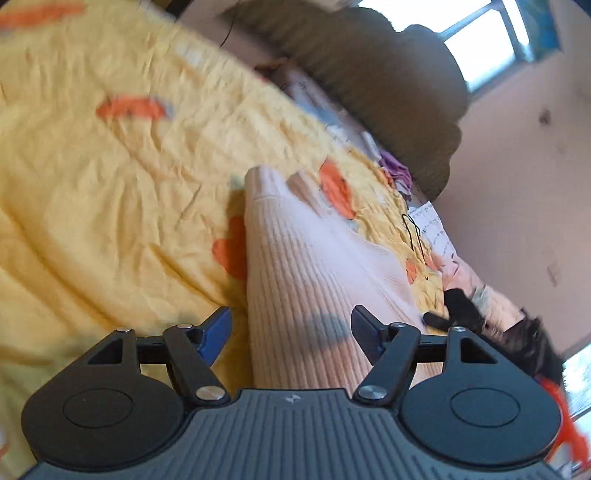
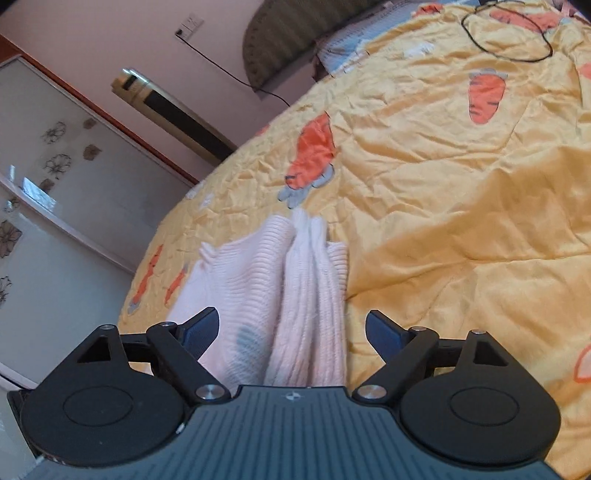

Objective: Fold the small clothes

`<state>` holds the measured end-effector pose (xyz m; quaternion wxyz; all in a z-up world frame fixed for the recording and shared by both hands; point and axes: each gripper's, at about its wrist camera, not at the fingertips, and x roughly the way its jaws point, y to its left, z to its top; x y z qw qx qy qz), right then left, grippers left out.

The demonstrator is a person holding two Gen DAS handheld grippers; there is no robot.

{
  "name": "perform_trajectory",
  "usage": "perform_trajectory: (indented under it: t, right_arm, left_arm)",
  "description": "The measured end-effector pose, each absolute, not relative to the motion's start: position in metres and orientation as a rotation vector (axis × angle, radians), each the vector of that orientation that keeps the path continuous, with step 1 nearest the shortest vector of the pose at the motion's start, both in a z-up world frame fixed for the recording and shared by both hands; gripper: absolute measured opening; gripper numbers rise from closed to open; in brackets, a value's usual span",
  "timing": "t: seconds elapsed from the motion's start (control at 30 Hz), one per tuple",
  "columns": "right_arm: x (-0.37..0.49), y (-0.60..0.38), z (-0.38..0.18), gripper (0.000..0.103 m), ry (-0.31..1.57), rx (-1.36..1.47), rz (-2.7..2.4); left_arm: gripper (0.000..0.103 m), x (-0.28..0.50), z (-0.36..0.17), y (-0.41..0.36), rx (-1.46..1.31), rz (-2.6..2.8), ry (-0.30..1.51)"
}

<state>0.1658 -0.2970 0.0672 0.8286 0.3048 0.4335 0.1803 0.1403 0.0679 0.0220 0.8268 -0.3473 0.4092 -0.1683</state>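
Garment: we see a pink ribbed knit (image 1: 314, 258) on the yellow carrot-print quilt (image 1: 110, 184) of the bed, running from near us toward the far side
Left hand-held gripper (image 1: 291, 325): fingers spread wide over the near end of the knit, pinching nothing
Right hand-held gripper (image 2: 291, 328): also spread, the knit (image 2: 258, 280) between its fingers but not pinched
Done: we judge the knit partly gathered, with lengthwise pleats bunched at its right in the right wrist view
Left: no neat fold yet; we think a grip and a fold-over remain
Beyond: a dark cable (image 2: 509, 33) lies far off on the quilt
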Motion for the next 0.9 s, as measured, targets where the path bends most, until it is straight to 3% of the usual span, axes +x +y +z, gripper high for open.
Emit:
perform_trajectory:
  t: [0.17,0.33,0.37,0.43,0.47,0.53,0.63,0.9]
  right_arm:
    - [0.197,-0.275,0.038,0.083,1.030,0.681,0.455]
    - [0.208,-0.258,0.033,0.094,1.049,0.630,0.547]
    - [0.211,-0.256,0.032,0.093,1.049,0.635,0.554]
    - [0.214,-0.254,0.031,0.077,1.045,0.621,0.549]
    - [0.214,-0.250,0.031,0.066,1.044,0.593,0.552]
    - [0.208,-0.245,0.039,0.056,1.008,0.540,0.574]
    - [0.203,-0.236,0.051,0.053,0.986,0.490,0.554]
    - [0.238,-0.186,0.067,0.051,0.941,0.561,0.616]
  left_arm:
    - [0.079,0.182,-0.001,0.063,-0.849,-0.422,0.944]
    - [0.082,0.215,-0.009,0.045,-0.818,-0.461,0.975]
    - [0.081,0.219,-0.005,0.039,-0.780,-0.456,0.981]
    - [0.066,0.221,0.004,0.024,-0.645,-0.432,0.983]
    - [0.065,0.220,0.007,0.020,-0.604,-0.426,0.977]
    - [0.054,0.220,0.015,0.018,-0.567,-0.426,0.973]
    - [0.047,0.219,0.032,0.024,-0.547,-0.444,0.957]
    - [0.047,0.255,0.060,0.089,-0.475,-0.304,0.935]
